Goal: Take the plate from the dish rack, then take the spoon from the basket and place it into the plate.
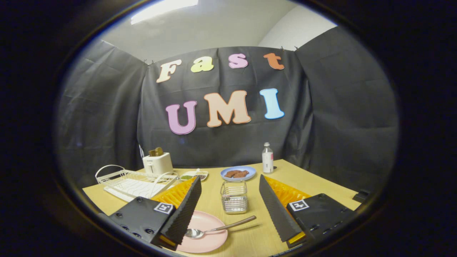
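1. the gripper [230, 214] has its fingers spread wide, holding nothing.
2. the spoon [217, 229] lies between them, bowl on the pink plate [207, 237], its handle overhanging towards the wire basket [234, 196], apparently already placed.

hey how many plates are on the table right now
2. A pink plate lies between the open gripper fingers, partly behind the left one, with the spoon bowl resting on it. A blue plate holding brown food sits beyond the wire basket. More may be hidden behind the fingers.
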`<state>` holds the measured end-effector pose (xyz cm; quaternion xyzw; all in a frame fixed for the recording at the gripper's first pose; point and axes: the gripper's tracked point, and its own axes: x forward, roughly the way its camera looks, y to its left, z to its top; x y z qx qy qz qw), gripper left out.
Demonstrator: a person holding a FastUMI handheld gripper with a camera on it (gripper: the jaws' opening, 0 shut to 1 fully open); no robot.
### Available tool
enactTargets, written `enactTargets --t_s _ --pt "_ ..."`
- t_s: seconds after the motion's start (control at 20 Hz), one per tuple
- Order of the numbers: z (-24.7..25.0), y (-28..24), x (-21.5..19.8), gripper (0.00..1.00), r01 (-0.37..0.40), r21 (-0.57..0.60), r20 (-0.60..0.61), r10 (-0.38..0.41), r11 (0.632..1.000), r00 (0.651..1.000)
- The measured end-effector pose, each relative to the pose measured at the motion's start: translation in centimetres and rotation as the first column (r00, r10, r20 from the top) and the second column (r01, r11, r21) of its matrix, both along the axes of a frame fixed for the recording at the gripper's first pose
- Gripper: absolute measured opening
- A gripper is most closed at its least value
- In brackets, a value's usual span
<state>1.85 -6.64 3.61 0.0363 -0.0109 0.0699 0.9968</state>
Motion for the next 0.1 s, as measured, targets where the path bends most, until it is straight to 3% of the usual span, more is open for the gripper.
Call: enactTargets --t_s 0.1 --pt "-0.05 -0.14 0.18 1.00 -0.003 0.015 0.001 0.003 1.000 1.000"
